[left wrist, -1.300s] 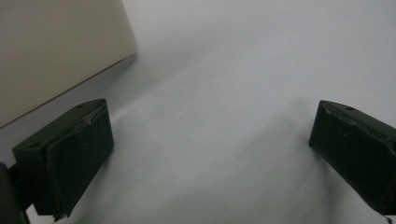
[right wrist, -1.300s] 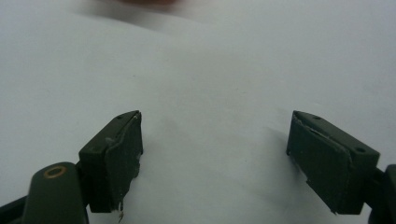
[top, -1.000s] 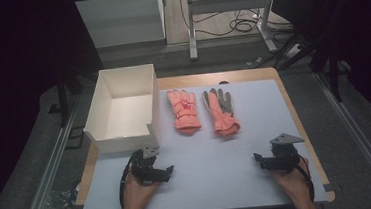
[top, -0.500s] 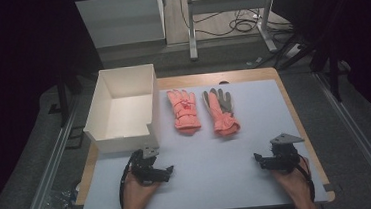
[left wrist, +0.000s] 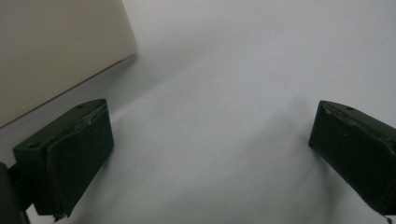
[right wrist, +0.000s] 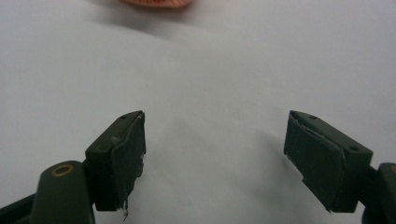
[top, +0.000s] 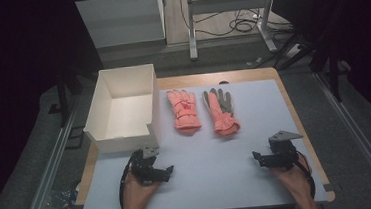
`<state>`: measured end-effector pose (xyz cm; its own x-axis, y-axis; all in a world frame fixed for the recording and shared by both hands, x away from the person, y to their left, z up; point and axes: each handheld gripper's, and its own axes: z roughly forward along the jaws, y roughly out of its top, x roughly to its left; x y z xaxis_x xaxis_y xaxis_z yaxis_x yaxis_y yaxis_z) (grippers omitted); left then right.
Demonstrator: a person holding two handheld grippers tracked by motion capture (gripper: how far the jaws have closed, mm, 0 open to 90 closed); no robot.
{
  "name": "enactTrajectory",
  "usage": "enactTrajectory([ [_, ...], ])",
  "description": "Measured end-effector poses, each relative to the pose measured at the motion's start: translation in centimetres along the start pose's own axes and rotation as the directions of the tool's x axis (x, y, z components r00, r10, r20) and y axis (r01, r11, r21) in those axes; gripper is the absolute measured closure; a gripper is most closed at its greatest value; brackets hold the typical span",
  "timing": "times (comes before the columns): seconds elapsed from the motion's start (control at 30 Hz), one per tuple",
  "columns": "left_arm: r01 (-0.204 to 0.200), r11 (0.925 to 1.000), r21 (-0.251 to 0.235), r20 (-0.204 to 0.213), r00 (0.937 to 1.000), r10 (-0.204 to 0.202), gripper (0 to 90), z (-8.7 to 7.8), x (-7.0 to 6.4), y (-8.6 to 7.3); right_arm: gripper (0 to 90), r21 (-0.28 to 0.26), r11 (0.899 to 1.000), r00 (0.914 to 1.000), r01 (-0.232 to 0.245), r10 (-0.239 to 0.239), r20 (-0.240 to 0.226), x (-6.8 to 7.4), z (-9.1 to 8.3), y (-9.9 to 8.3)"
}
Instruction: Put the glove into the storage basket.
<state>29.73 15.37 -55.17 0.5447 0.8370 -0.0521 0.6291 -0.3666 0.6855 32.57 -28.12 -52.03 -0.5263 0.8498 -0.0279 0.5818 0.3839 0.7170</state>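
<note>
Nothing is done yet. Near the person, the left gripper (top: 167,170) and the right gripper (top: 256,157) rest on the white table (top: 214,182), jaws spread wide, holding nothing. Farther off lie 2 pink gloves (top: 184,109) (top: 222,112), flat, side by side. The white box (top: 123,107) beside them looks empty.

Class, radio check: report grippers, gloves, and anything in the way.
Left gripper and right gripper open, empty, low over the mat. Two gloves flat beside white box. Path clear.
</note>
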Motion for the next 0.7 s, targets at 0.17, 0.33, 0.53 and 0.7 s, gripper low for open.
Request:
enactTrajectory([
  [0.17,0.0,1.0,0.0,0.0,1.0,0.0,0.0,0.0,0.0,0.0,21.3,-0.008,1.0,0.9998,-0.01,0.01,-0.019,0.0,0.0,1.2],
  [0.33,0.0,1.0,0.0,0.0,1.0,0.0,0.0,0.0,0.0,0.0,21.3,-0.012,1.0,0.9997,-0.001,0.001,-0.025,0.2,0.2,2.4],
  [0.53,0.001,1.0,0.0,0.0,1.0,-0.001,0.0,0.0,0.0,0.0,24.7,-0.027,1.0,0.9994,0.012,-0.013,-0.033,0.5,0.6,3.8],
  [0.7,0.001,1.0,0.0,0.0,1.0,-0.001,0.0,0.0,0.0,0.0,30.4,-0.028,0.999,0.9986,0.04,-0.04,-0.034,0.8,1.2,5.5],
])
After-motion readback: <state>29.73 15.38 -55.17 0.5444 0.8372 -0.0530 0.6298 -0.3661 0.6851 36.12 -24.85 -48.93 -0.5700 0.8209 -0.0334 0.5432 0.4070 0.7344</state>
